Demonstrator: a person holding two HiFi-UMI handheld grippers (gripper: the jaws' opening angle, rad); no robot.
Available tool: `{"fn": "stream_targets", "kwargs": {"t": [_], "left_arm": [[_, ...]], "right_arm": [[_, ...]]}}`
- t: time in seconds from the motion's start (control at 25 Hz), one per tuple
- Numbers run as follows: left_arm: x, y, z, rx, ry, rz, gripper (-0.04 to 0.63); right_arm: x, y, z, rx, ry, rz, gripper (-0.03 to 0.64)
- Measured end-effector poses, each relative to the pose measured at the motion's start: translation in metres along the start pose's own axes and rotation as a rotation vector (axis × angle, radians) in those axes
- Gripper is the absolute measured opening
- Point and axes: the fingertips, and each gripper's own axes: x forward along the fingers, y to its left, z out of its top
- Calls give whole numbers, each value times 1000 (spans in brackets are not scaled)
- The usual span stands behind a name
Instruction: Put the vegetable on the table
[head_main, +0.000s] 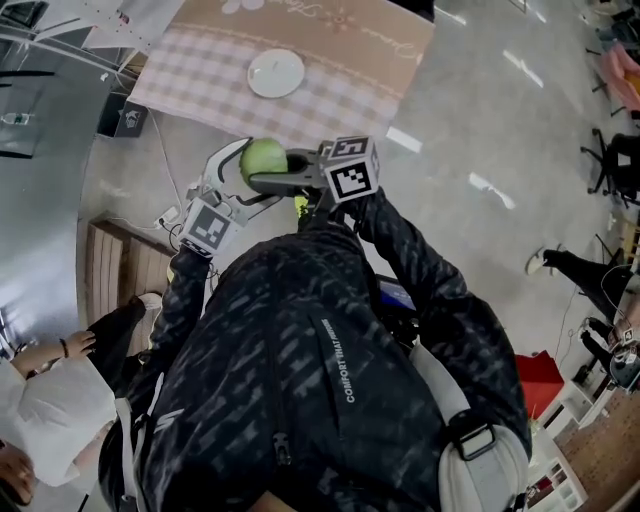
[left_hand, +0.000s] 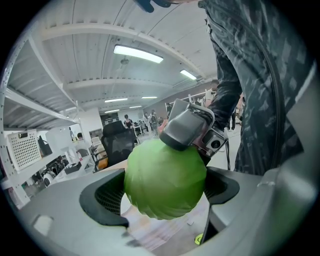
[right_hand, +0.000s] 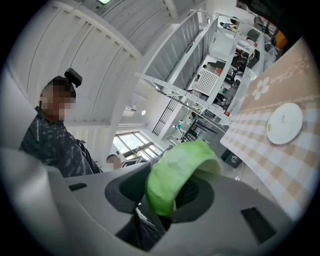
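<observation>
The table (head_main: 350, 70) is lying straight ahead of me, toward the top of the head view. The cabbage (head_main: 263, 158) I am holding is hanging in the air just short of the near edge, over the grey floor (head_main: 480, 130) as far as I am judging it. So the coming move is turning on 1 thing: getting the cabbage forward across that edge, then down. Being round, it is giving me no long axis to line up.

Both of my grippers are on it, so neither is the nearer. My left gripper (left_hand: 160, 194) is cradling it from the left, its 2 jaws standing wide and pressing on the flanks. My right gripper (right_hand: 167, 195) is meeting it from the right and taking a narrower bite. Its pads (right_hand: 196, 199) are clamping what looks like the outer leaf.

The room is spreading wide around me, with office chairs (head_main: 615, 165) standing far to the right and a seated person (head_main: 50, 400) showing at the lower left. A pink checked cloth is covering the table. Only 1 white plate (head_main: 276, 73) is sitting on it, near the middle, and bare cloth is showing between the plate and the near edge. That strip is looking to me like the easiest landing spot.
</observation>
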Motion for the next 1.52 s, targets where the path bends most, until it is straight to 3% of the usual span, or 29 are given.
{"fn": "stream_targets", "kwargs": {"t": [0.4, 0.88, 1.04, 1.52], "left_arm": [[18, 29, -6, 6, 22, 12, 462], [45, 51, -31, 6, 23, -48, 462], [52, 62, -41, 7, 34, -70, 460], [73, 96, -73, 31, 63, -134, 459]], "right_arm": [[-2, -26, 23, -8, 4, -9, 121], [-6, -66, 37, 22, 13, -75, 127], [-3, -83, 39, 29, 45, -110, 176], [-1, -144, 50, 32, 88, -268, 211]]}}
